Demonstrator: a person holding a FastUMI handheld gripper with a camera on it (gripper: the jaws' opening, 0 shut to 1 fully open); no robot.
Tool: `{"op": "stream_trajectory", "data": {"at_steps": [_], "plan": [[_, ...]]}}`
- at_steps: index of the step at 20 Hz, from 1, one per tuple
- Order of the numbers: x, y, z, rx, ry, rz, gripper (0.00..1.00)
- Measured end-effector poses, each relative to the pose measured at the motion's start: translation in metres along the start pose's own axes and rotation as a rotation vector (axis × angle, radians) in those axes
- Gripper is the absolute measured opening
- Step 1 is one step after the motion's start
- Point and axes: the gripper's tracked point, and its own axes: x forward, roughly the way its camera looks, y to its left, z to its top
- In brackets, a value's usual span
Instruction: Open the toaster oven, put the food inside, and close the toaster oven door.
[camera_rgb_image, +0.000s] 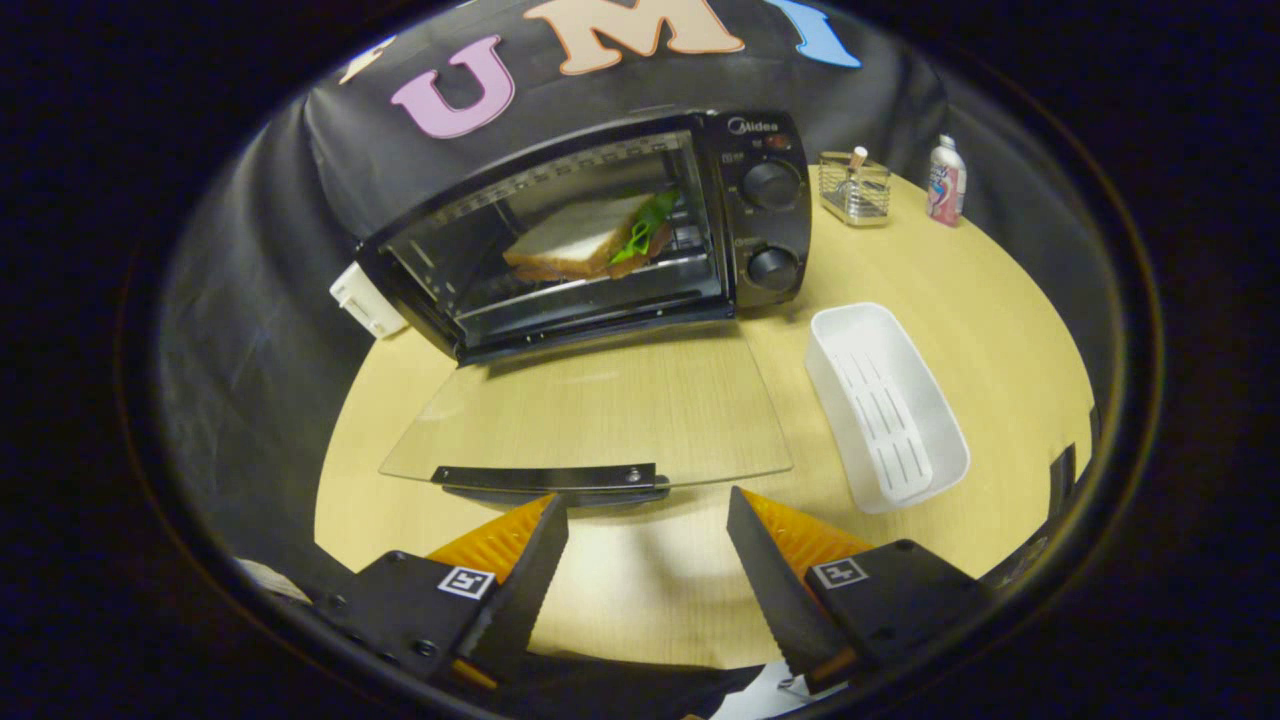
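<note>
A black toaster oven (600, 230) stands at the back of the round wooden table, its glass door (590, 410) folded fully down and lying flat toward me. Inside, on the wire rack, rests a sandwich (590, 245) of white bread with green leaves at its right end. The door's dark handle (550, 478) sits at the near edge of the glass, just ahead of my fingertips. My gripper (645, 510) hovers open over the table, nothing between its fingers, with the handle slightly left of the gap.
A white oblong tray (885, 405) with a slotted insert lies right of the door. Behind it stand a clear holder (853, 188) and a small bottle (945, 182). A white plug block (367, 300) sits at the oven's left. The table edge (330, 470) curves close on the left.
</note>
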Motion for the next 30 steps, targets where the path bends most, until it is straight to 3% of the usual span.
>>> {"op": "stream_trajectory", "data": {"at_steps": [5, 11, 14, 30], "plan": [[-0.016, 0.012, 0.041, 0.054, -0.117, 0.028, 0.99], [-0.026, 0.025, 0.085, -0.016, -0.235, 0.006, 0.98], [-0.027, 0.037, 0.097, 0.02, -0.26, 0.027, 0.99], [0.003, 0.044, 0.191, 0.121, -0.44, 0.054, 1.0]]}}
